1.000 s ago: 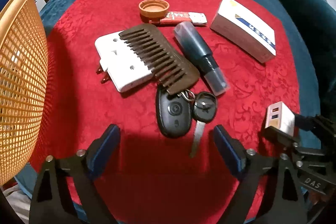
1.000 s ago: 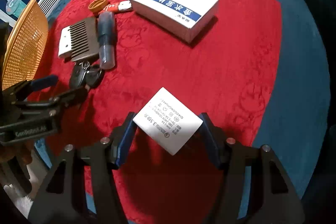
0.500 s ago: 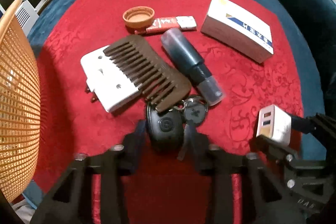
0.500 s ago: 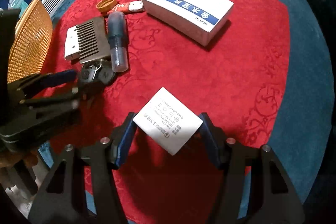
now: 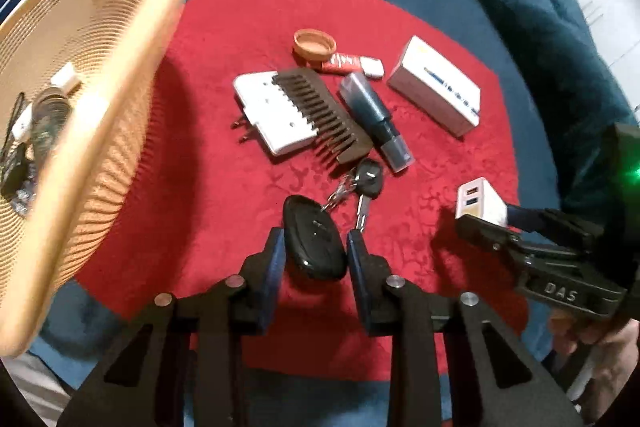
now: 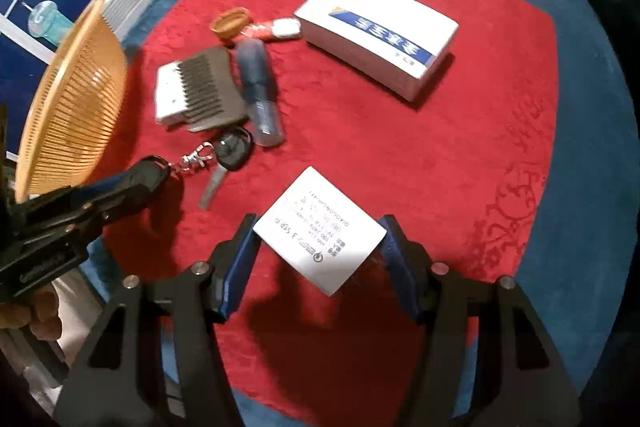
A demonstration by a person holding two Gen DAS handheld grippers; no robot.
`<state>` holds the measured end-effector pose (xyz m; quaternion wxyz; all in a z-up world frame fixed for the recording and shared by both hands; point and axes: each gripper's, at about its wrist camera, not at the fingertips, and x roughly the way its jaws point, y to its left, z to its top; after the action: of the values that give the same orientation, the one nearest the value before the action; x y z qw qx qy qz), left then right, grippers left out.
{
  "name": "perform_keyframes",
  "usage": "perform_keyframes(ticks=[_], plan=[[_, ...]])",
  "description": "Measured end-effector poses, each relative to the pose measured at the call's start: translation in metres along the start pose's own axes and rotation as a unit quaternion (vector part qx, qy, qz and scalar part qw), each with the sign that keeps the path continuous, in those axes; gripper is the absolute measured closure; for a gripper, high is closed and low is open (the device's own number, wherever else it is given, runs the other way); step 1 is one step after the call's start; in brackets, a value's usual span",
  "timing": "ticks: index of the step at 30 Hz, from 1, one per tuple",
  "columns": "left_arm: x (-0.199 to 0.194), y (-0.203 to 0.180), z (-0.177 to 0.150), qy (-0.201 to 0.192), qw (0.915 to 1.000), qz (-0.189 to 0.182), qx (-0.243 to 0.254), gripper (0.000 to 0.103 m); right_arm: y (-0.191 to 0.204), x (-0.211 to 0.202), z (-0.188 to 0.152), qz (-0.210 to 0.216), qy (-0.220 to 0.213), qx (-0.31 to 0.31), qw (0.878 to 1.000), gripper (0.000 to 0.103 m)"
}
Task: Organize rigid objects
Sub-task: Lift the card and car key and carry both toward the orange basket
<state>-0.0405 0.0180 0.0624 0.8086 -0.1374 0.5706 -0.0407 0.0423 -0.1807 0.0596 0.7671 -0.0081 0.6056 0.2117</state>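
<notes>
Red cloth covers the desk, basket [image 5: 132,75] at its edge for sorting. Left gripper [image 5: 315,255] is closing on the key fob [image 5: 314,243], its key [image 5: 366,187] trailing; right gripper [image 6: 320,247] clamps the white charger [image 6: 320,231], half-open, awaiting deposit

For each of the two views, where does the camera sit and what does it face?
Left wrist: on the left gripper, looking down its closing fingers at the key fob between them, the red cloth and basket; right gripper at the edge.
Right wrist: on the right gripper, facing down at its white charger; left gripper and a hand at the left.
Shared: comb, white box.
</notes>
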Motion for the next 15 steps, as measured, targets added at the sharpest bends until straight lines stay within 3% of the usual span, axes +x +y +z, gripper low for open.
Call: perform_keyframes(ticks=[1, 6, 9, 11, 12, 13, 15], plan=[[-0.007, 0.002, -0.001, -0.006, 1.0, -0.003, -0.001, 0.093, 0.003, -0.003, 0.001, 0.006, -0.004, 0.0, 1.0, 0.042], [-0.026, -0.004, 0.02, -0.025, 0.9996, -0.009, 0.005, 0.094, 0.016, -0.014, 0.006, 0.027, -0.016, -0.003, 0.999, 0.042], [-0.013, -0.004, 0.029, -0.005, 0.9995, 0.006, 0.03, 0.092, 0.024, -0.013, 0.008, 0.027, -0.02, -0.011, 0.999, 0.042], [0.0, -0.011, 0.028, 0.007, 0.9985, 0.017, 0.052, 0.07, 0.025, -0.012, 0.008, 0.027, -0.019, -0.011, 0.999, 0.042], [0.004, -0.012, 0.026, 0.011, 0.9976, 0.024, 0.064, 0.049, 0.026, -0.011, 0.008, 0.027, -0.018, -0.011, 0.999, 0.042], [0.009, -0.014, 0.025, 0.011, 0.9967, 0.033, 0.073, 0.041, 0.025, -0.012, 0.008, 0.026, -0.018, -0.011, 0.999, 0.042], [0.015, -0.016, 0.024, 0.007, 0.9953, 0.04, 0.088, 0.041, 0.022, -0.012, 0.006, 0.023, -0.015, -0.01, 1.0, 0.042]])
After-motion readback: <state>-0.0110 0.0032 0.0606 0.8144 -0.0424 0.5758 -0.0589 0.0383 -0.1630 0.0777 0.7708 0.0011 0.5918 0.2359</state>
